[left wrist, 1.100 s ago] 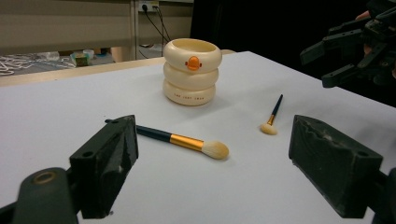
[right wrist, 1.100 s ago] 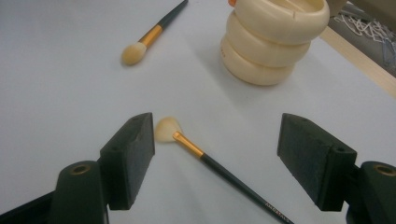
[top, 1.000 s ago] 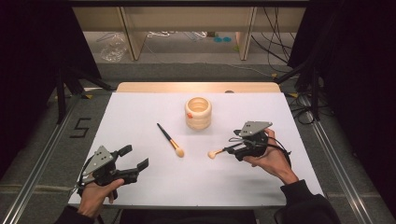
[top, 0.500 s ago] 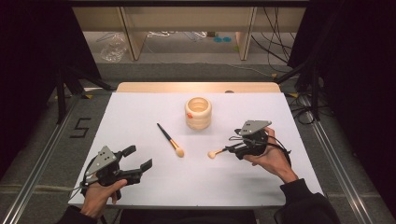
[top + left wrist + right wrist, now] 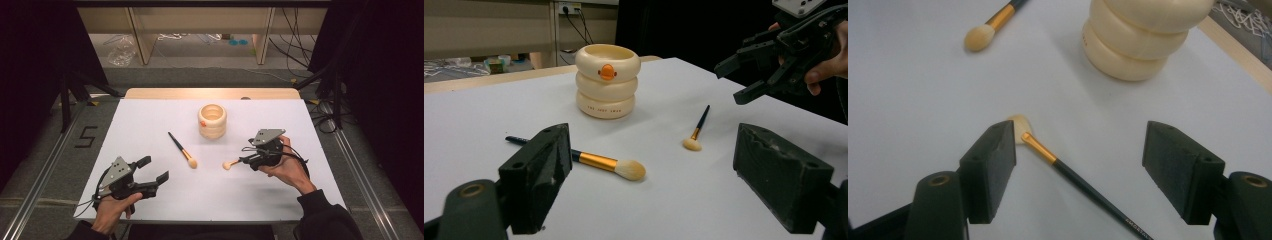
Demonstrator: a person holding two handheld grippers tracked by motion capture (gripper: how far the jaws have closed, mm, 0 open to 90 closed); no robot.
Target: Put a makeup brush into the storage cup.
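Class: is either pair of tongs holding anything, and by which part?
Nothing held. Right tongs stand open around small brush; left tongs are open.

We see a table covered by a white sheet (image 5: 150,125), its pale wooden edge (image 5: 210,93) showing at the far side. On the sheet stands a cream, ringed round holder (image 5: 212,120) with an orange mark. Nearer us lie two black-handled, gold-ferruled makeup brushes with cream bristles: a longer one (image 5: 182,150) left of a smaller one (image 5: 231,163).
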